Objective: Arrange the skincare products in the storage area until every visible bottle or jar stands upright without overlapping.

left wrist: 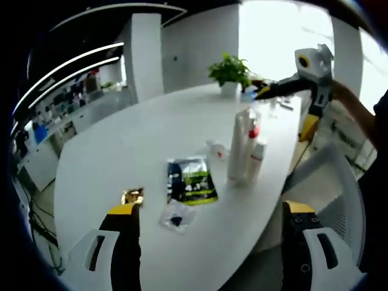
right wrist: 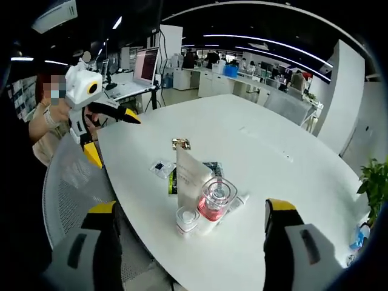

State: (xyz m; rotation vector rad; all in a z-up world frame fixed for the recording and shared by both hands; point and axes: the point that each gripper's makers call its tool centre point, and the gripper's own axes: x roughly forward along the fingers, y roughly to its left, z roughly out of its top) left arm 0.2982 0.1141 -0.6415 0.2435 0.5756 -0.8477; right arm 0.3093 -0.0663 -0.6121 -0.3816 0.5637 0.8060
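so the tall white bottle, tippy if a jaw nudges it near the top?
Probably. The tall white bottle is slim with a narrow base, so a high push would likely topple it. The smaller bottles stand close beside it and could fall too. Smooth sides may slip.

labels unreadable, small items unclear on the white tabletop [left wrist: 145, 139]

in the left gripper view the print on the dark sachet [left wrist: 191, 180] is too blurred to read, and the contents of the clear packet [left wrist: 177, 216] and the small gold item [left wrist: 132, 196] cannot be made out. the bottles [left wrist: 245, 148] overlap, so their count is unsure. in the right gripper view the tall white pack [right wrist: 191, 173] hides part of the sachet, and the objects beside the plant [right wrist: 377, 185] are cut by the edge.
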